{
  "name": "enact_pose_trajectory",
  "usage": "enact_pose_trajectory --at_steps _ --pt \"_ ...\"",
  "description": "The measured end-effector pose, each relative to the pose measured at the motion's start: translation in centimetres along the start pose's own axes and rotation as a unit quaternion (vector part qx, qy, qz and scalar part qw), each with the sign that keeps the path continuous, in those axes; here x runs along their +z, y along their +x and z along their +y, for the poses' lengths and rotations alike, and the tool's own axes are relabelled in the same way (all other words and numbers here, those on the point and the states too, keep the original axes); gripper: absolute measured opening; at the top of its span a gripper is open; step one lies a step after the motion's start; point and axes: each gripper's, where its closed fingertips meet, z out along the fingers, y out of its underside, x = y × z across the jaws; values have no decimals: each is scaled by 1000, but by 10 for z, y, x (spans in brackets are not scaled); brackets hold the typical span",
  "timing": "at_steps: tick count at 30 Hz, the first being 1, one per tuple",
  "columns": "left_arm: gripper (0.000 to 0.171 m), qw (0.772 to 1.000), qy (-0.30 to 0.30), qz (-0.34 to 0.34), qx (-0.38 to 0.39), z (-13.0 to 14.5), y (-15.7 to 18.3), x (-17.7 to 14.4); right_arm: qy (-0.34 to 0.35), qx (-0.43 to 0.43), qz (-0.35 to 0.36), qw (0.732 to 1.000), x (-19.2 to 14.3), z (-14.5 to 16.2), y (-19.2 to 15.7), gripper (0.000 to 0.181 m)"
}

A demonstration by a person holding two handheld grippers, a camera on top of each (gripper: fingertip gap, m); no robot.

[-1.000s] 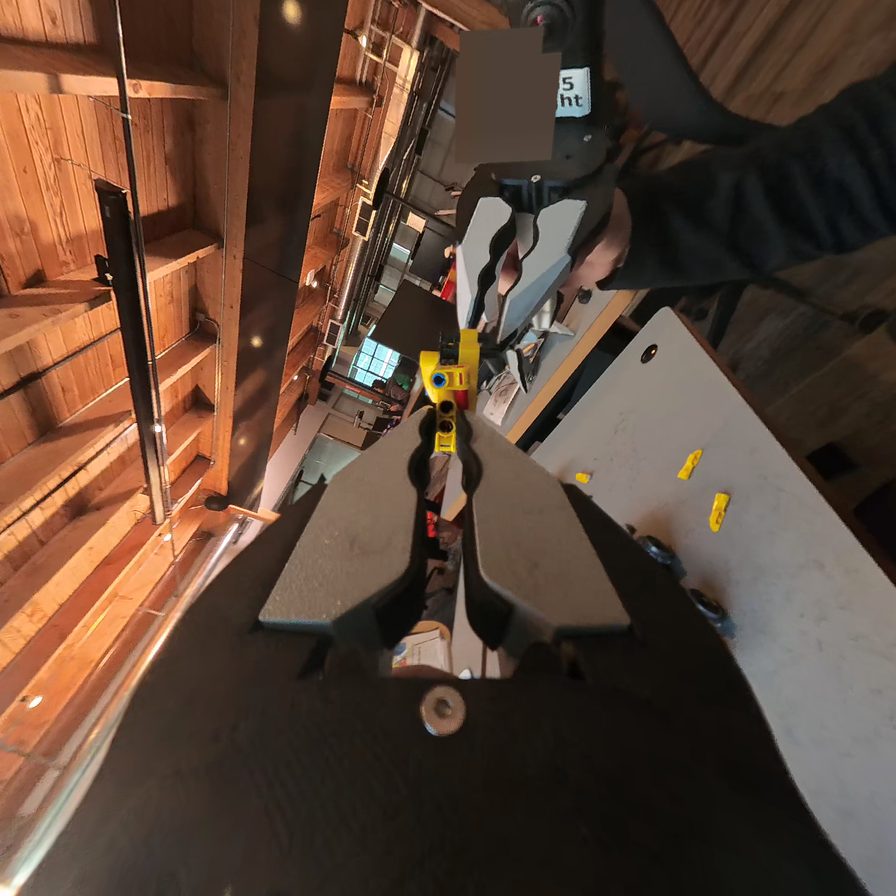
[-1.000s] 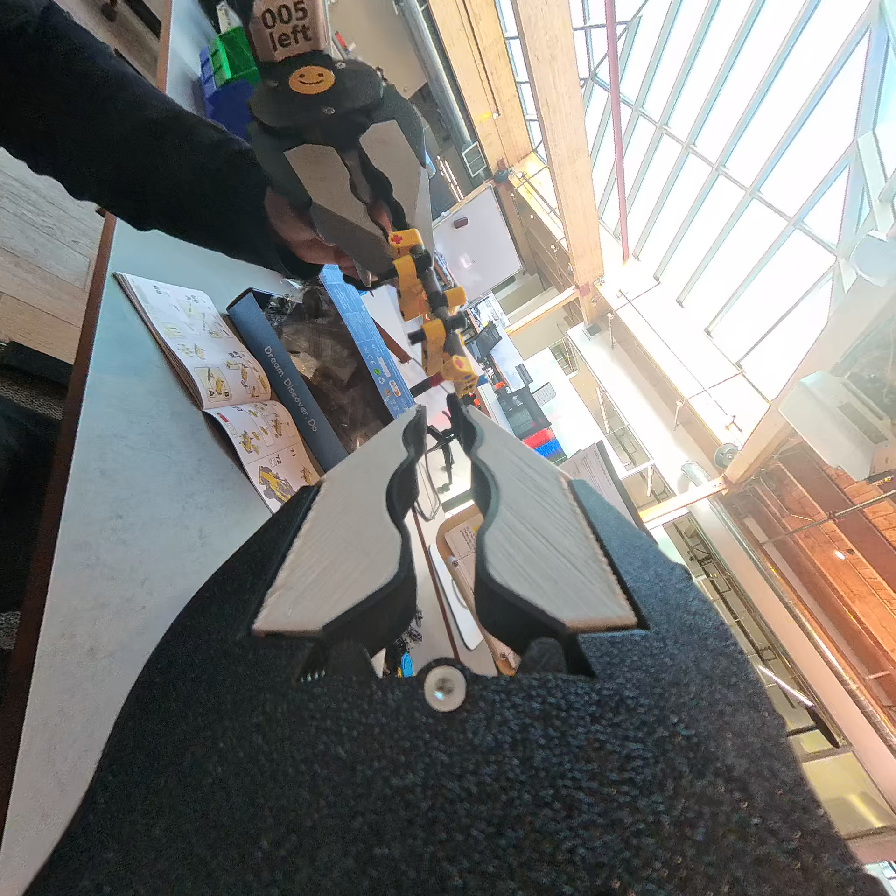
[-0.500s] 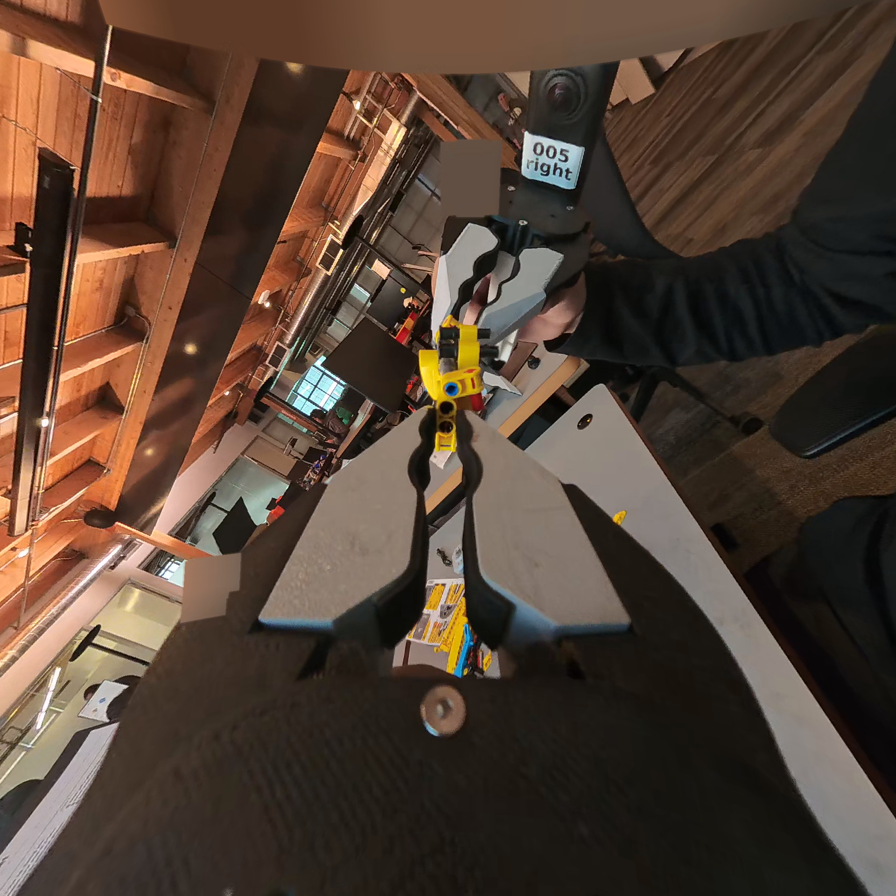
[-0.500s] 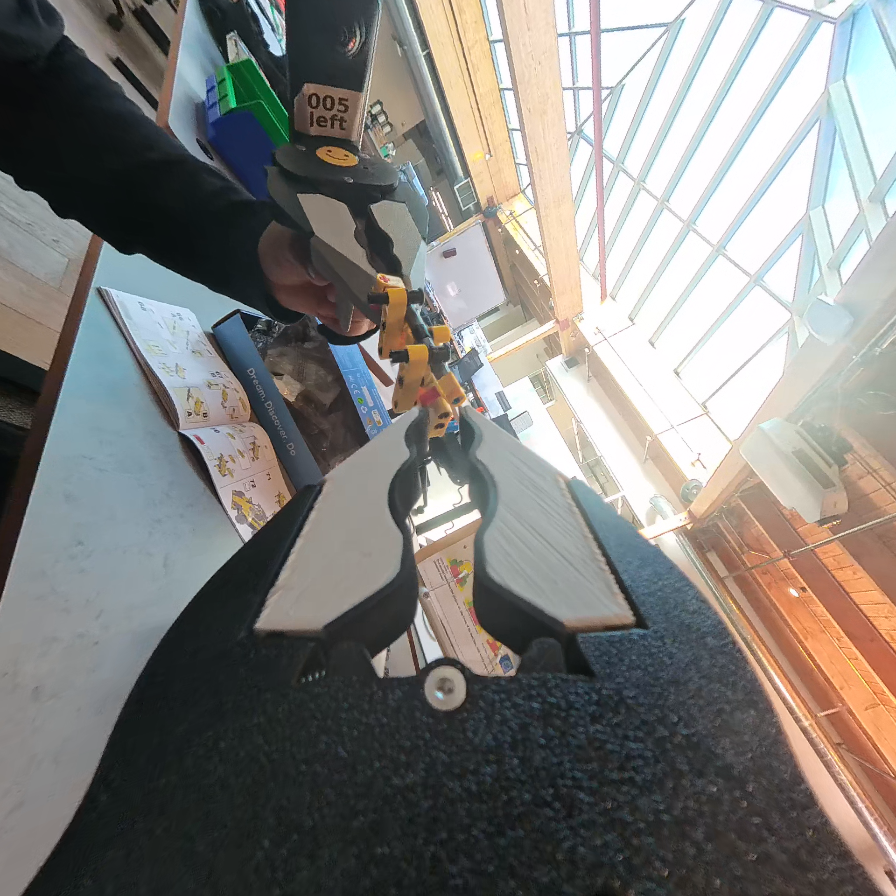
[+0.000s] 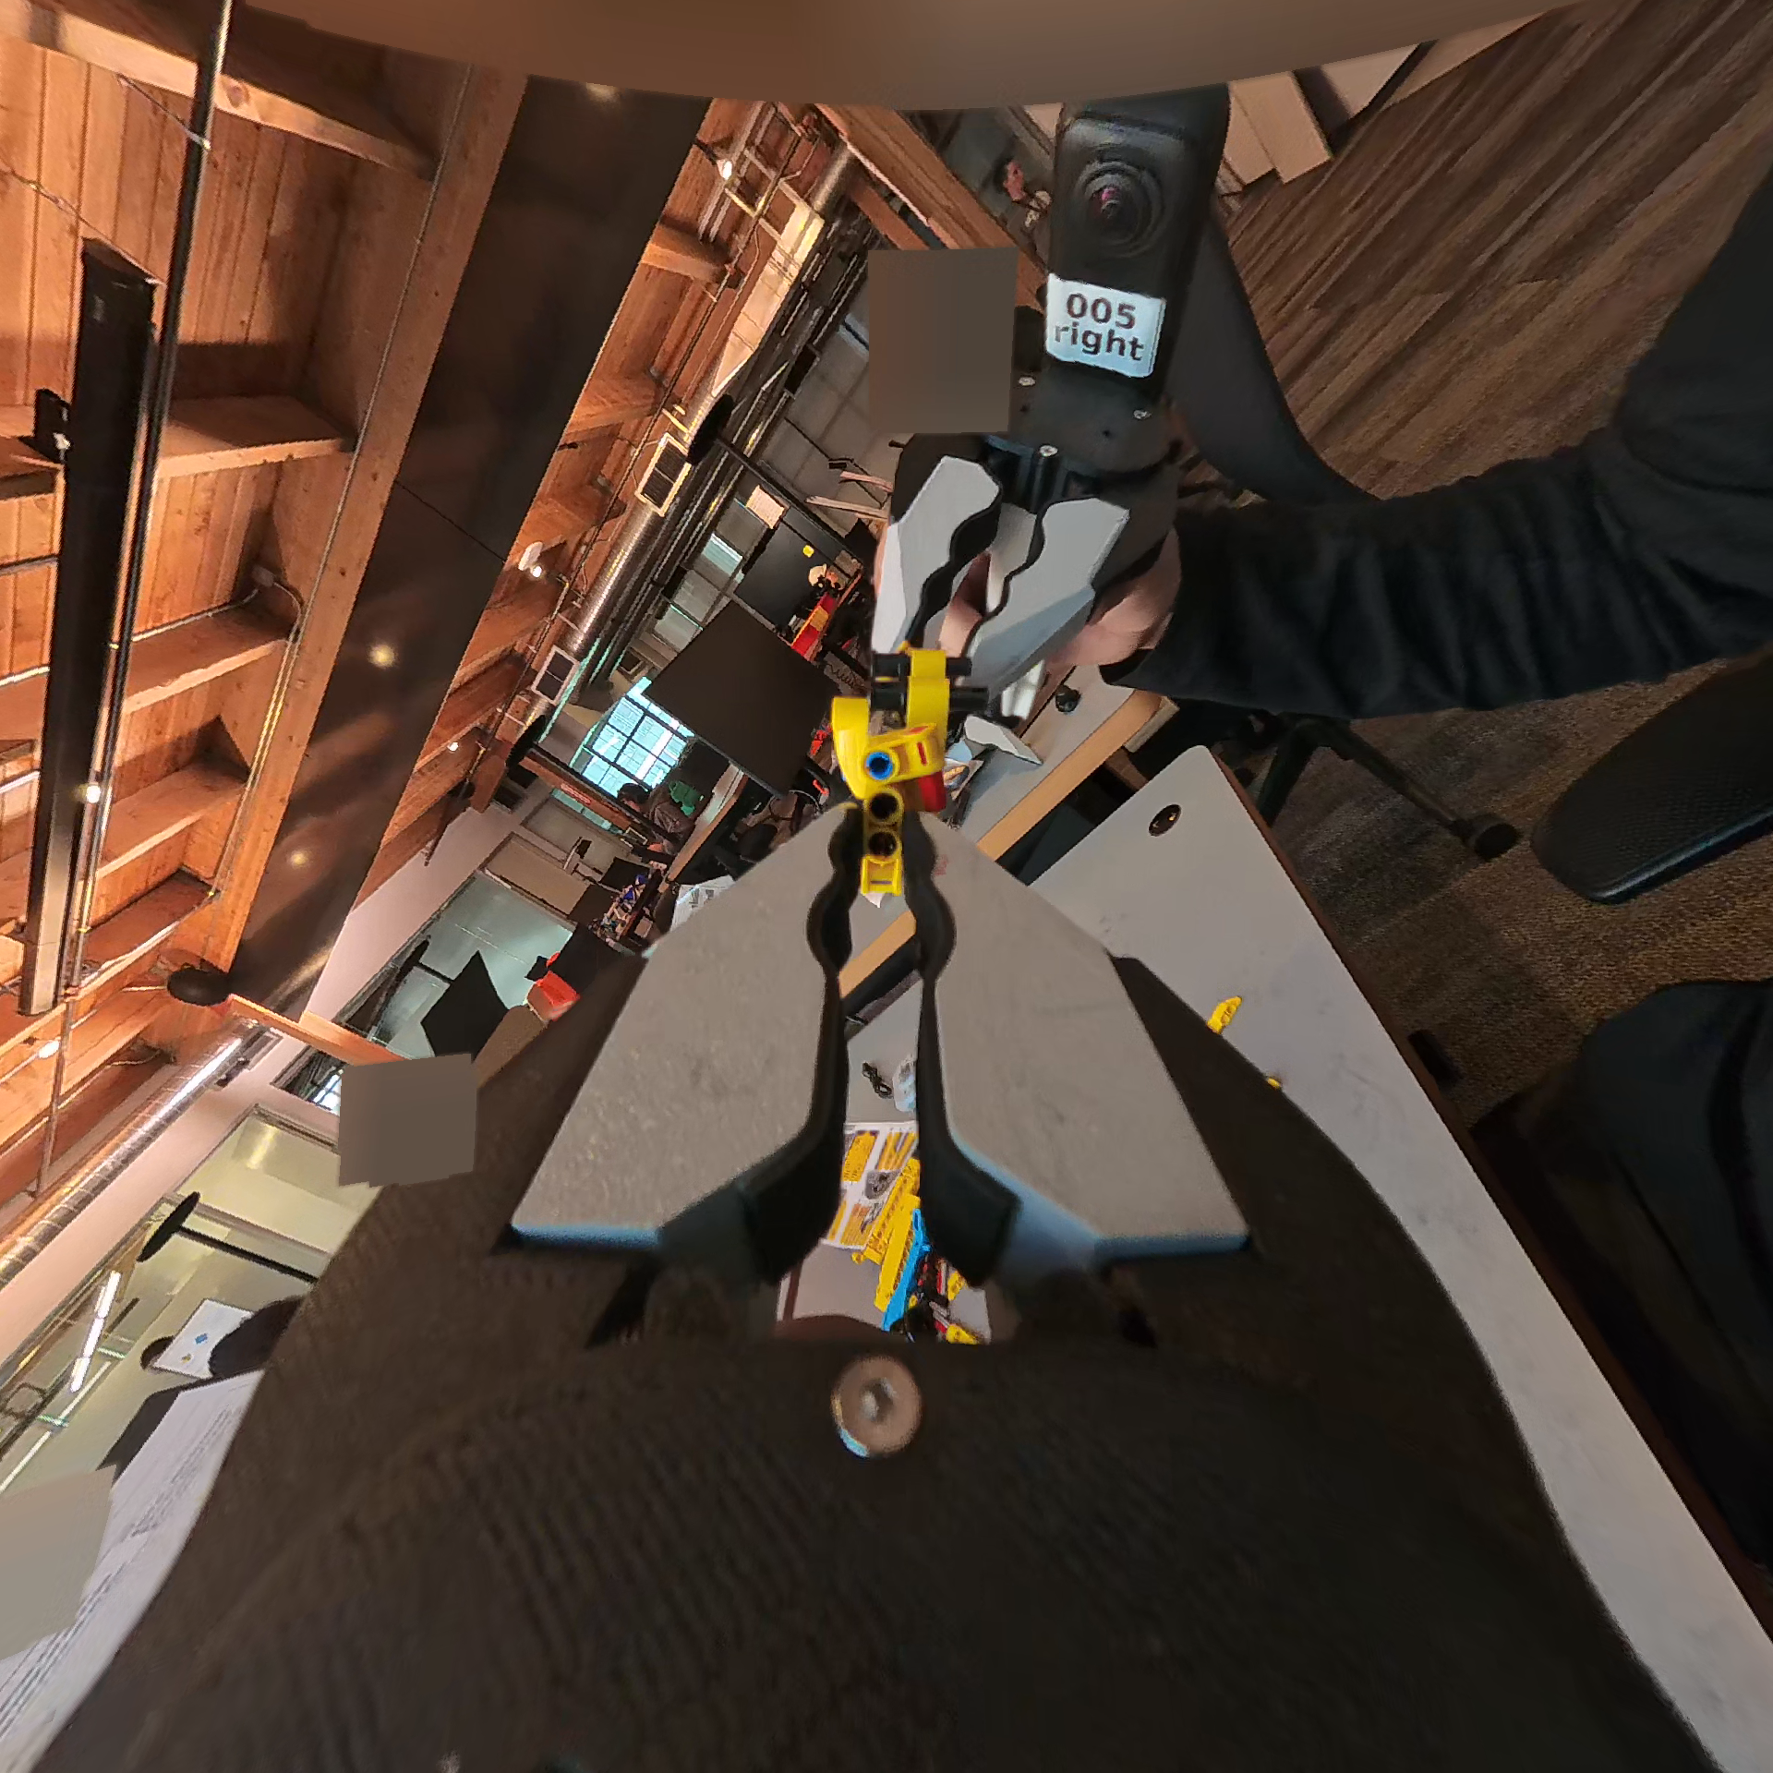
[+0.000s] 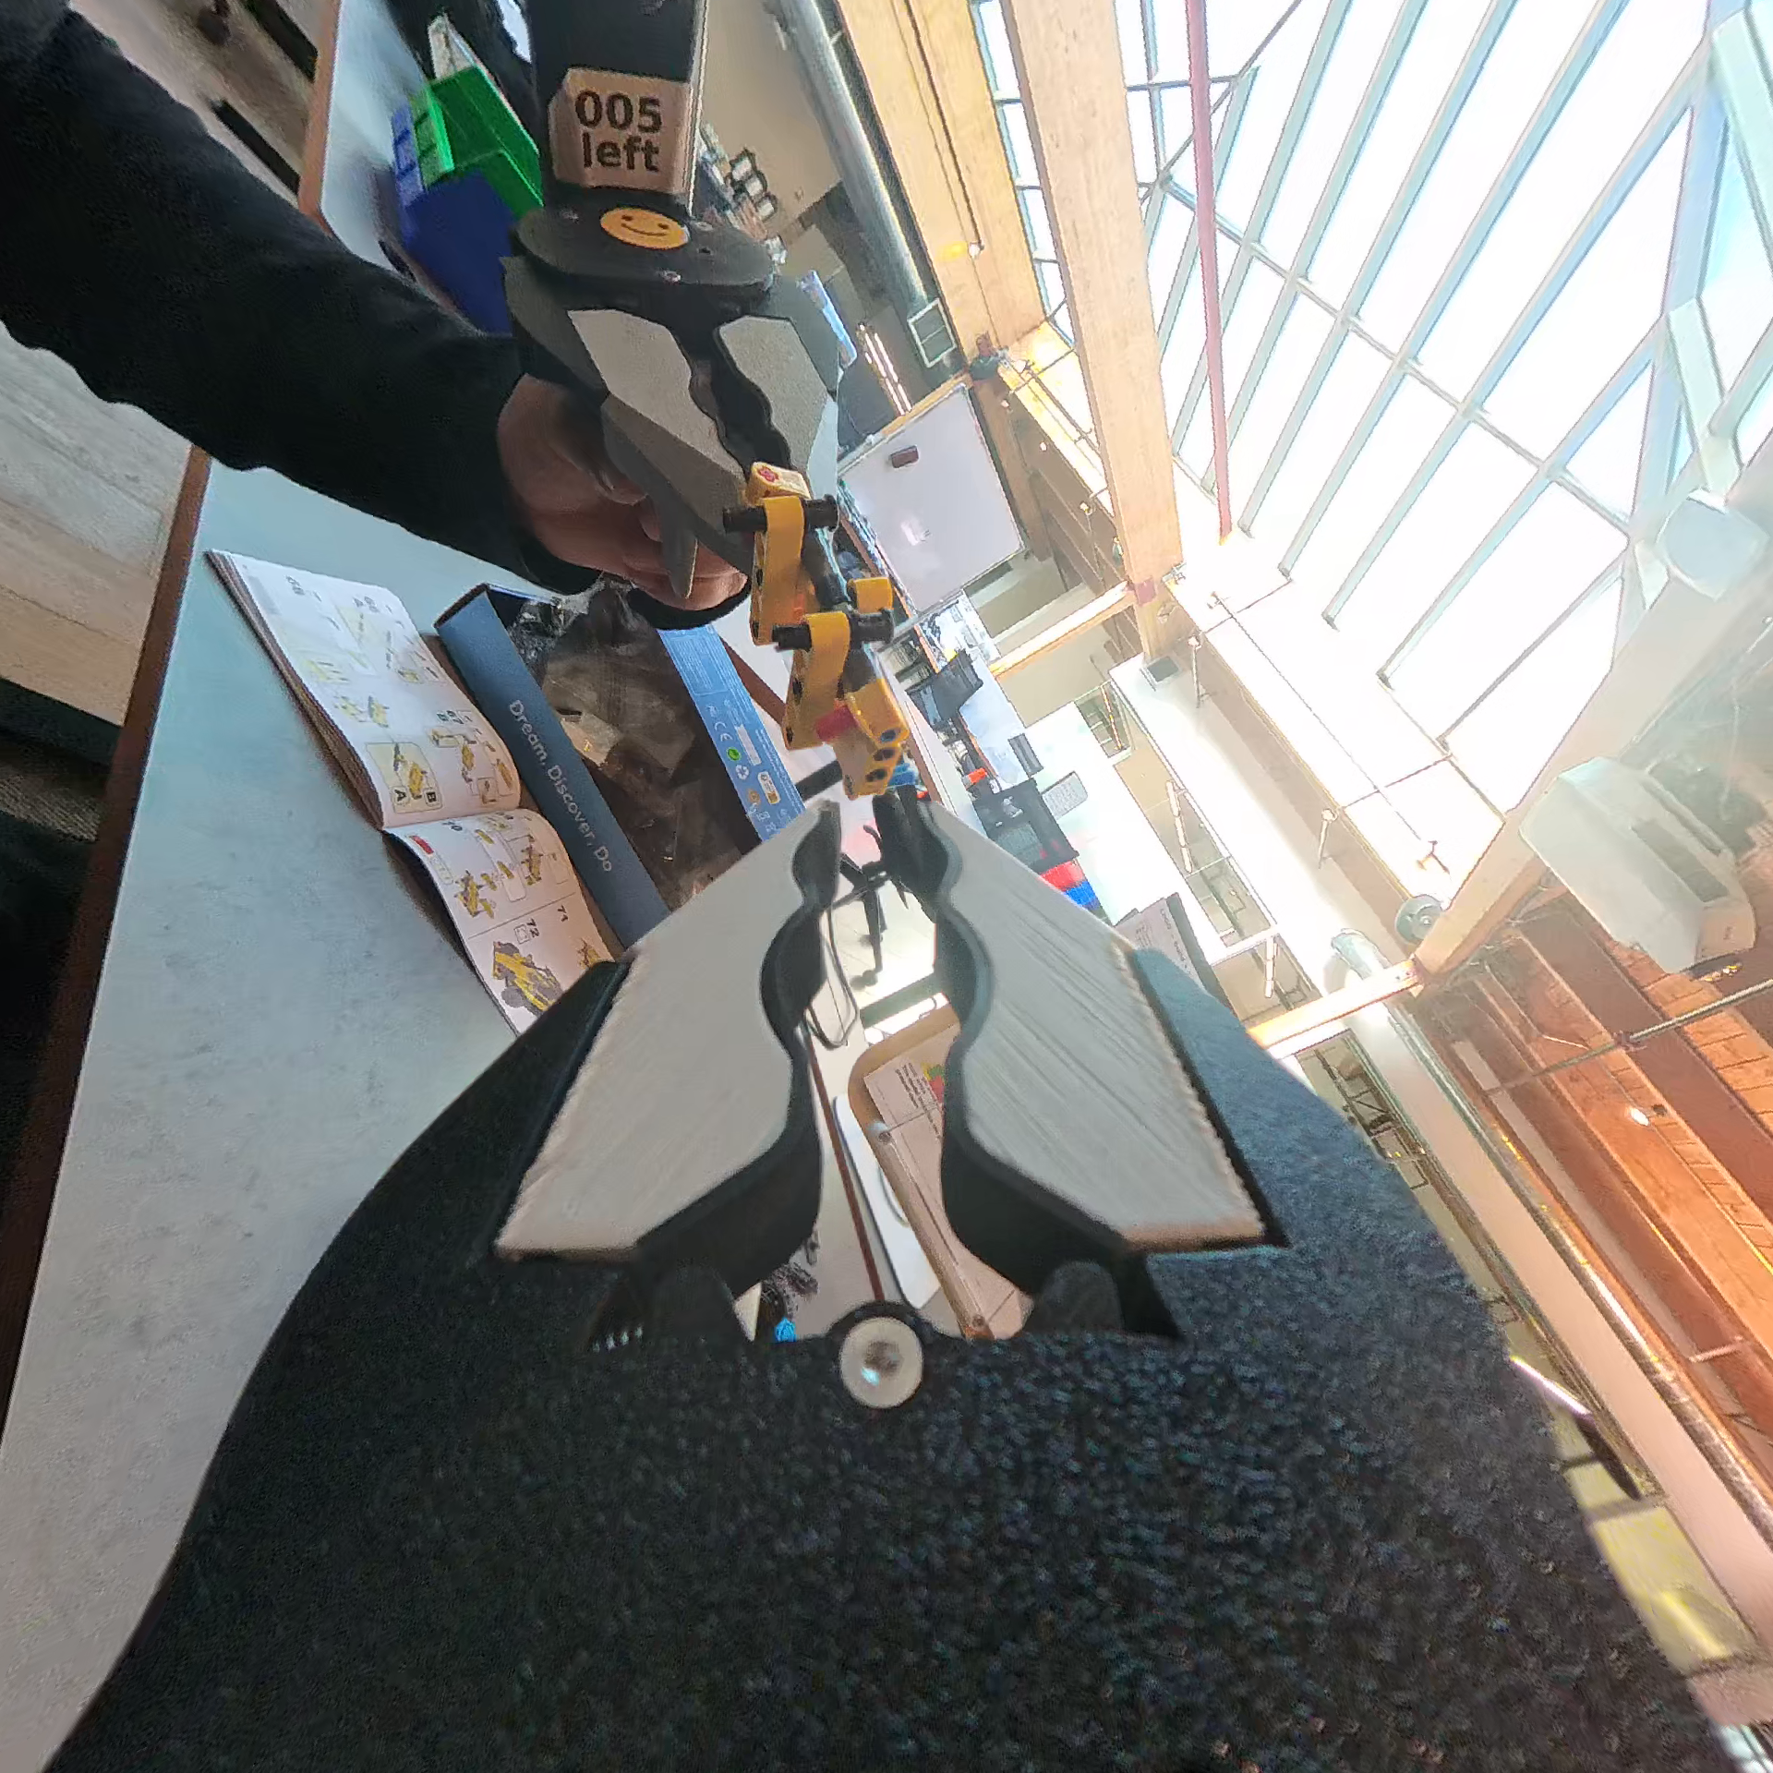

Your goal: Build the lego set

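Yellow brick assembly [image 5: 887,758] is held in the air above the grey table [image 6: 240,959] and the open instruction booklet [image 6: 403,710], clamped at one end between the closed-down tips of the left gripper [image 5: 881,854]. Its free end, seen between the tips of the right gripper [image 6: 875,830] half a second ago, is now seen just beyond them, and those jaws are parted and empty. Angled yellow beams are joined by black pins [image 6: 744,518], with a red piece [image 6: 833,721] and a blue pin [image 5: 877,764].
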Motion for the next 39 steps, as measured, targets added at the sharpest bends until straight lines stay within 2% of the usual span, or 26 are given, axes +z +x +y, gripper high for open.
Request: enact_pose_trajectory --at_steps 2,9,13,17,20,23,26,29,31,34,36,39 --pt "4 1000 -8 -2 -17 3 -3 1 3 5 -3 1000 -1 -1 0 15" --pt "4 984 -60 -28 -165 34 -23 6 -5 37 -19 999 -1 5 -5 17" --pt "4 966 -119 -68 -220 91 -13 -3 -40 69 -12 997 -8 37 -12 19" --pt "4 943 -210 -99 -239 166 28 -22 -84 114 -5 990 -25 79 -26 19" --pt "4 929 -306 -93 -185 218 73 -37 -113 145 -2 983 -40 107 -37 19" --pt "4 911 -389 -63 -122 248 114 -47 -138 170 0 976 -50 129 -47 19" --pt "4 891 -451 -44 -33 262 133 -52 -158 177 3 972 -56 143 -56 19" --pt "5 881 -472 -18 -38 270 150 -51 -159 181 4 971 -57 147 -59 19" --pt "15 881 -465 3 -82 271 164 -48 -164 186 0 969 -56 150 -60 19" --pt "51 866 -465 4 -183 274 175 -51 -162 199 -6 967 -55 153 -64 18" --pt "61 856 -450 -4 -253 269 176 -55 -174 214 -25 961 -55 161 -72 12" --pt "63 852 -408 -39 -327 258 166 -63 -199 246 -27 948 -56 185 -79 11"
